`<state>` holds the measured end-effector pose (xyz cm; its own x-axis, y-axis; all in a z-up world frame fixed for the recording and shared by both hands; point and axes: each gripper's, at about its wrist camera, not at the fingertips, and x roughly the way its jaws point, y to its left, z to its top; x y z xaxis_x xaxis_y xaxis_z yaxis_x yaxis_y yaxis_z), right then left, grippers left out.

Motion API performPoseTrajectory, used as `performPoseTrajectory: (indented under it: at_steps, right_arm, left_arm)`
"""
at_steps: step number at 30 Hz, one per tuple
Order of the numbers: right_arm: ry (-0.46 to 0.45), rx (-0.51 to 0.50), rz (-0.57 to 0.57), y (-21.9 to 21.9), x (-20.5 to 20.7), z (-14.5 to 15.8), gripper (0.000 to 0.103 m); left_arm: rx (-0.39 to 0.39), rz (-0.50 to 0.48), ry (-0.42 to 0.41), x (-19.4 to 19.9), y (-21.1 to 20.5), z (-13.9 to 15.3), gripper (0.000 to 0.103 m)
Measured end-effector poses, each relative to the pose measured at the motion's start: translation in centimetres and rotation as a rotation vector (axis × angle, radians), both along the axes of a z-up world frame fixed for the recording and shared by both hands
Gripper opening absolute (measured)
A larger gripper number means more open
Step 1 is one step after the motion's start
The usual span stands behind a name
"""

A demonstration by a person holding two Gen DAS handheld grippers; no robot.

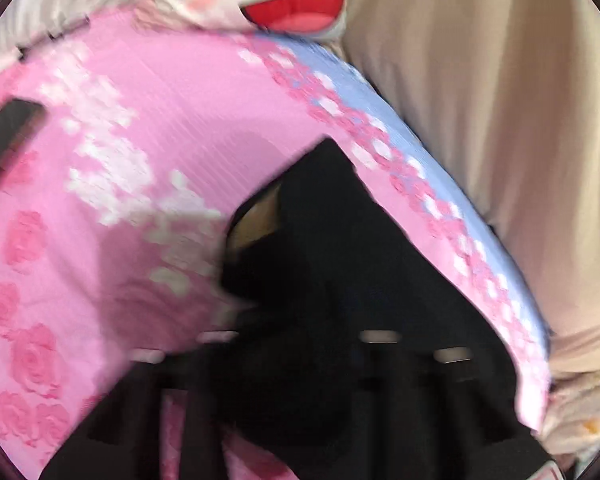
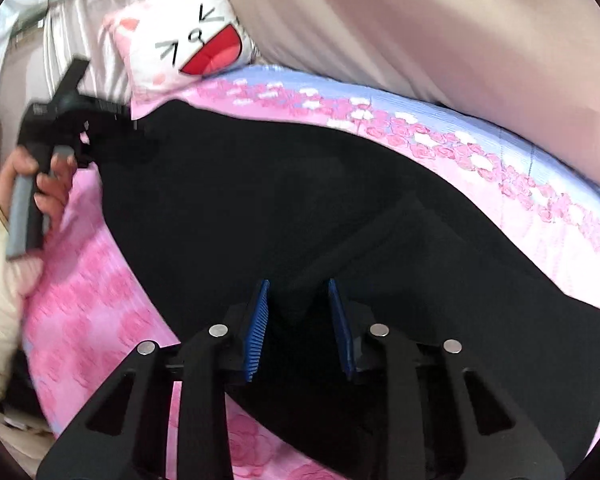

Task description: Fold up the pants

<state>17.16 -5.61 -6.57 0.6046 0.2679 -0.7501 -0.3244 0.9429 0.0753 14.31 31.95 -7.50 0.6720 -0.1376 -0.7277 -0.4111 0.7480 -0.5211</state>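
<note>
The black pants (image 2: 300, 208) lie spread across a pink flowered bed sheet (image 2: 84, 288). In the right wrist view my right gripper (image 2: 298, 320) hovers over the near part of the pants with its blue-padded fingers (image 2: 256, 336) apart and nothing between them. The left gripper (image 2: 112, 128) shows at the far left, held by a hand, at the far end of the pants. In the blurred left wrist view the pants (image 1: 340, 260) hang bunched over my left gripper (image 1: 300, 344), with a raised corner and a tan lining showing. Its fingers are hidden in black cloth.
A pillow with a cartoon face (image 2: 188, 44) lies at the head of the bed. A beige quilt (image 2: 440, 32) is heaped along the far side. The sheet has a blue border (image 2: 460, 112) by the quilt. A dark flat object (image 1: 8, 136) lies at the left.
</note>
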Motion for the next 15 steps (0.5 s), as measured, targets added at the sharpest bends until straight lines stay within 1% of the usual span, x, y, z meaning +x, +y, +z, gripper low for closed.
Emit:
performPoseTrajectory:
  at_steps: [1,2,3,5,7,9,11,12,13,15]
  right_arm:
    - [-0.001,0.038,-0.016,-0.3,-0.2,0.4,0.052]
    - [-0.017,0.062,-0.029,-0.6,-0.5,0.9,0.074]
    - [-0.04,0.079,-0.047,-0.9,-1.0,1.4,0.079]
    - [-0.056,0.115,-0.057,-1.4,-1.5,2.5,0.08]
    - [-0.068,0.183,-0.085,-2.7,-2.0,3.5,0.08]
    - [-0.078,0.232,-0.134,-4.3,-2.4,4.3,0.08]
    - [-0.094,0.257,-0.208,-6.6,-3.0,5.0,0.081]
    - [-0.101,0.267,-0.27,-8.1,-3.5,5.3,0.081]
    - [-0.102,0.276,-0.309,-9.1,-3.7,5.4,0.081]
    - [-0.097,0.311,-0.403,-12.2,-4.7,5.4,0.081]
  left_arm:
    - [-0.004,0.001,-0.003,0.0,0.1,0.3,0.016]
    - [0.001,-0.005,-0.004,0.0,0.0,0.5,0.015]
    - [0.0,-0.008,-0.014,0.0,-0.2,0.9,0.015]
    - [0.013,-0.02,-0.051,-0.2,-0.9,2.3,0.014]
    - [0.038,-0.047,-0.097,-0.5,-2.1,4.1,0.014]
    - [0.077,-0.1,-0.154,-0.7,-4.2,6.8,0.014]
    - [0.149,-0.167,-0.211,-1.0,-7.2,10.0,0.014]
    - [0.176,-0.198,-0.238,-1.1,-8.6,11.3,0.014]
    - [0.215,-0.251,-0.275,-1.3,-10.8,13.1,0.014]
    - [0.271,-0.332,-0.33,-1.6,-14.6,15.8,0.014]
